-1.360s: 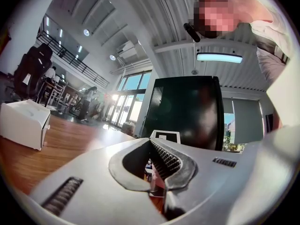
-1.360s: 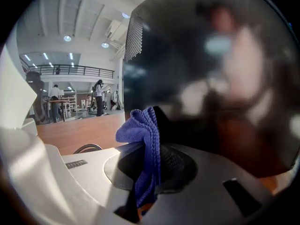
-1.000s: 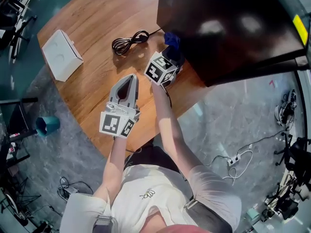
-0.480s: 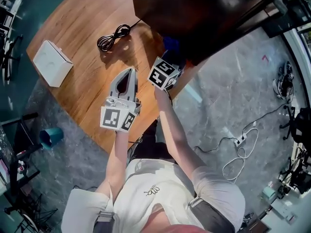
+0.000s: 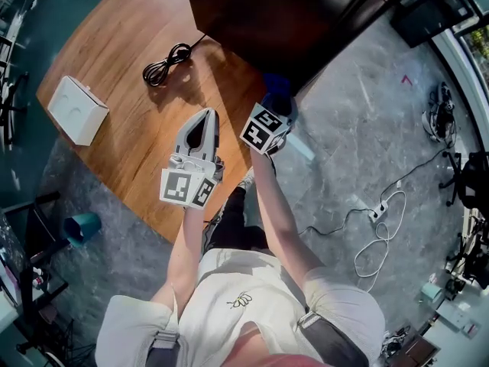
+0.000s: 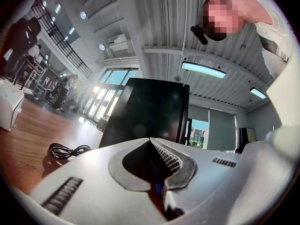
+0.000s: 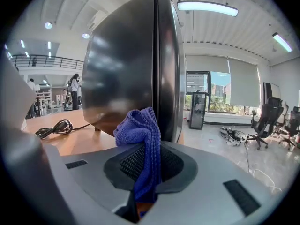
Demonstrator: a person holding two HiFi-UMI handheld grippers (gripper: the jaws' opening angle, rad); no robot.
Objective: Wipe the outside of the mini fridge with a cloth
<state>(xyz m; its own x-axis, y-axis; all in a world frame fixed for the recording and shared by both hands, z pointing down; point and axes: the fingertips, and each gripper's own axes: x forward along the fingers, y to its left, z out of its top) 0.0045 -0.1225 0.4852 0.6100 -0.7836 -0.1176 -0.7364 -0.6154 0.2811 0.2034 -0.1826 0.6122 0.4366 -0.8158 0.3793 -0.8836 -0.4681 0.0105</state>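
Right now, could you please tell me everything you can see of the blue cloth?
The cloth is a blue-purple, knitted-looking rag, bunched up. The right gripper is shut on it: its lower part is pinched between the jaws, a tuft standing above them. It sits just before the lower edge of the dark mini fridge; whether it touches is unclear.

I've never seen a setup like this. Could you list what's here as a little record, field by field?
left claw: shut, empty
right claw: shut on a blue cloth, by the fridge's lower corner; contact unclear
fridge: dark, standing on the table
table: wooden, curved edge
also on table: coiled cable, white box
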